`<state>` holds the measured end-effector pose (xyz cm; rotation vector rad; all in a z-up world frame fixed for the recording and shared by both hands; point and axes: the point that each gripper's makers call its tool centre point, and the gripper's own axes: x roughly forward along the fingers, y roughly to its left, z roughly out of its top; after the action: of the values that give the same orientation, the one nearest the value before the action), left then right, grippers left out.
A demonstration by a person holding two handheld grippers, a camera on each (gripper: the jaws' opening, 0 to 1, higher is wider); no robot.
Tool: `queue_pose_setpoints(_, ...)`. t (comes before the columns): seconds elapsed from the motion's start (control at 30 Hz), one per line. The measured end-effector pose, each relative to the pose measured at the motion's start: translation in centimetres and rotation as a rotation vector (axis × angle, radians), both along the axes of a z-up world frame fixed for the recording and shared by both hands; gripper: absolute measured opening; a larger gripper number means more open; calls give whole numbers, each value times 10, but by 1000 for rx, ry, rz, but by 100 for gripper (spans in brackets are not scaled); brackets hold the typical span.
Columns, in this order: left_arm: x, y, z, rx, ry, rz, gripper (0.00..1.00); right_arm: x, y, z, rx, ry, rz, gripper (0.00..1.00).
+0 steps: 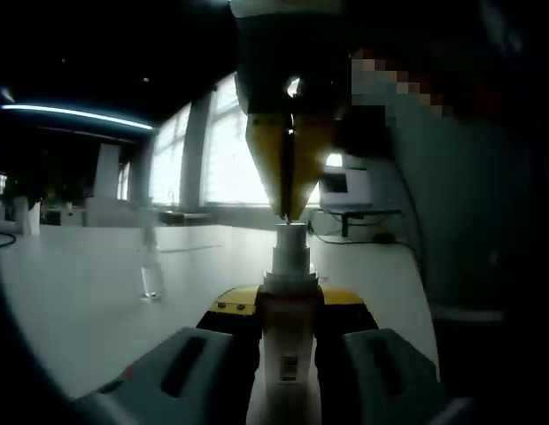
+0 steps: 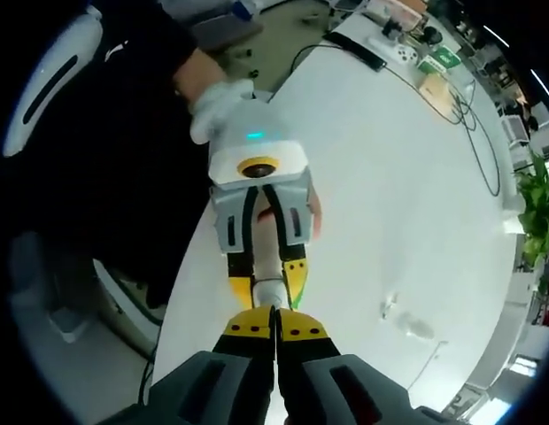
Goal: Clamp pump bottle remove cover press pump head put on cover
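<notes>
- Pump bottle (image 1: 288, 341): stood upright at the near edge of the white counter (image 1: 71, 310), white, slim, label with a barcode facing the left gripper view.
- Left gripper (image 1: 290, 305): jaws clamped on the bottle body from both sides, just below the collar.
- Right gripper (image 1: 290, 211): jaws pressed together with nothing between them, pointed straight down, tips resting on top of the pump head (image 1: 290, 237).
- Cover (image 1: 150, 276): clear, already off, stood on the counter well apart from the bottle, to the left in the left gripper view.
- Judged step: pressing of the pump head; refitting of the cover not yet done.
- Judged handling of the bottle: light, stiff plastic, smooth and likely slippery, narrow base, easily tipped by an off-centre push. Best held on the body high up near the collar, as gripped here, with the push kept in line with the bottle axis.
- Judged handling of the cover: very light, thin-walled, probably easy to crush or flick away. Best taken across its side walls with gentle closure, then lowered squarely over the pump head.
- Amount of travel of the pump head: could not be told from either view.
</notes>
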<state>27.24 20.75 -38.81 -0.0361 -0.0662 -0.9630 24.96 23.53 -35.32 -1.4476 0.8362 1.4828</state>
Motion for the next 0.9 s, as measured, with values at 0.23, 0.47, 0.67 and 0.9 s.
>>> queue_pose_setpoints(0.23,0,0,0,0,0,0,14,0,0,0,-4,-4,34,0)
queue_pose_setpoints(0.47,0,0,0,0,0,0,14,-1,0,-1,-14,-6,22,0)
queue_pose_setpoints(0.67,0,0,0,0,0,1,14,-1,0,-1,-24,-6,14,0)
queue_pose_setpoints(0.9,0,0,0,-1,0,0,14,-1,0,-1,-18,12,-6,0)
